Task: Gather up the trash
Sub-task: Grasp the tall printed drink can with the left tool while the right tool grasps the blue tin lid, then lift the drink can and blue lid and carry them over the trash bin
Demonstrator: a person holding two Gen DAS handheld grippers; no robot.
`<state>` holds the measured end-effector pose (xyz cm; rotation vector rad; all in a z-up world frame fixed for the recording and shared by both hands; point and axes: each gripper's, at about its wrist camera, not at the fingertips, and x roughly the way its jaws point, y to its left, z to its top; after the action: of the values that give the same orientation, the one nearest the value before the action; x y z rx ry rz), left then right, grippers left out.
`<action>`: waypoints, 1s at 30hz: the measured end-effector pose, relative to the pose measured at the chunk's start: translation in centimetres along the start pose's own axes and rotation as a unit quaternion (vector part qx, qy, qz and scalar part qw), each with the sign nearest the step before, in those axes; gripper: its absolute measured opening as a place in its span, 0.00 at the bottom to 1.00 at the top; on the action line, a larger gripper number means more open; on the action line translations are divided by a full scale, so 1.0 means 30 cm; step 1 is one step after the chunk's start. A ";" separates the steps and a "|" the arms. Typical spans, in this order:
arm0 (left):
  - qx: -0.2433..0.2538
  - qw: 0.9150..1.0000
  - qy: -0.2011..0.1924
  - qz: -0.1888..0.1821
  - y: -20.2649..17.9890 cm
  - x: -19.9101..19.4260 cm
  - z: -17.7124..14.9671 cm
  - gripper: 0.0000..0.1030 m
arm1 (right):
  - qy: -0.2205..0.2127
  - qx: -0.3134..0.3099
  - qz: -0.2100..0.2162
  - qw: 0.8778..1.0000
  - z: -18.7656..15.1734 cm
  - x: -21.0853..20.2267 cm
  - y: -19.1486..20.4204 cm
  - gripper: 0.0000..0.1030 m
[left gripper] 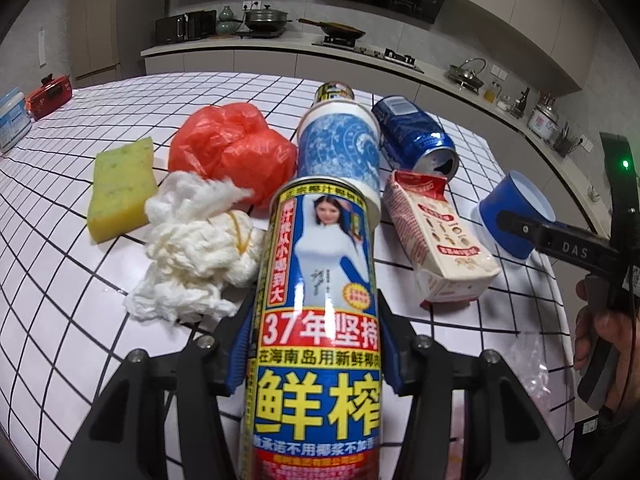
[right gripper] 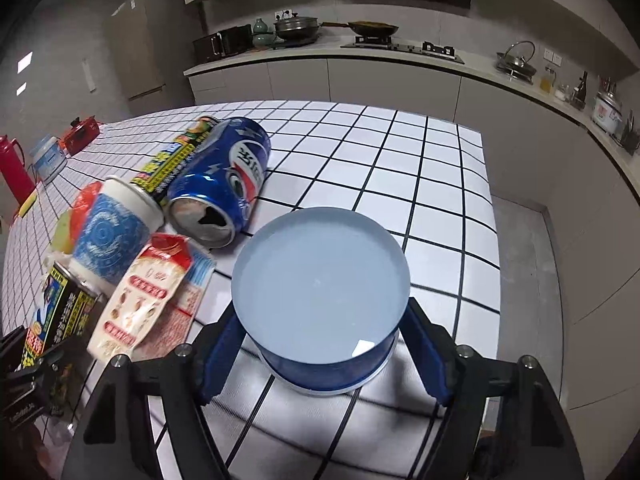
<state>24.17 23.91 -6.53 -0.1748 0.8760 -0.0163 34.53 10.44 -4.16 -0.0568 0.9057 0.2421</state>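
Observation:
My left gripper (left gripper: 314, 344) is shut on a tall coconut juice can (left gripper: 316, 320), held above the tiled table (left gripper: 60, 240); the can also shows in the right wrist view (right gripper: 60, 312). My right gripper (right gripper: 320, 356) is shut on an upturned blue paper cup (right gripper: 320, 292), also seen from the left wrist (left gripper: 516, 216). On the table lie a crumpled white tissue (left gripper: 192, 252), a red plastic bag (left gripper: 232, 148), a yellow sponge (left gripper: 120, 188), a blue patterned cup (left gripper: 340, 152), a dented blue Pepsi can (right gripper: 220, 184), a second juice can (right gripper: 176, 160) and a crushed milk carton (right gripper: 140, 296).
A blue-white tub (left gripper: 12, 124) and a small red pot (left gripper: 50, 94) stand at the table's far left. A red flask (right gripper: 14, 168) stands there too. A kitchen counter with a stove and pans (right gripper: 372, 40) runs behind the table. The table's right edge (right gripper: 490, 208) drops to the floor.

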 end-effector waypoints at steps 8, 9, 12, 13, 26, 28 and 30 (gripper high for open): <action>-0.003 1.000 -0.015 0.003 -0.014 -0.061 -0.022 0.52 | -0.015 -0.007 0.010 1.000 -0.050 -0.103 0.026 0.76; -0.004 1.000 -0.020 0.004 -0.014 -0.074 -0.023 0.52 | -0.019 -0.008 0.012 1.000 -0.058 -0.119 0.029 0.76; -0.008 1.000 -0.026 0.006 -0.017 -0.098 -0.015 0.52 | -0.023 -0.006 0.016 1.000 -0.072 -0.151 0.030 0.76; -0.009 1.000 -0.029 0.005 -0.017 -0.110 -0.012 0.52 | -0.025 -0.006 0.017 1.000 -0.075 -0.159 0.030 0.76; 0.016 0.998 -0.061 -0.011 -0.121 -0.225 0.020 0.52 | -0.051 0.004 0.016 0.999 -0.120 -0.317 -0.021 0.76; 0.021 0.997 -0.065 -0.016 -0.144 -0.239 0.027 0.52 | -0.056 0.008 0.015 0.998 -0.129 -0.345 -0.033 0.76; 0.027 0.997 -0.069 -0.022 -0.163 -0.250 0.026 0.52 | -0.060 0.012 0.012 0.998 -0.142 -0.373 -0.050 0.76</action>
<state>20.24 19.85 0.44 -0.1428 0.7329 -0.0676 24.97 6.30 1.91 -0.0089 0.7906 0.2545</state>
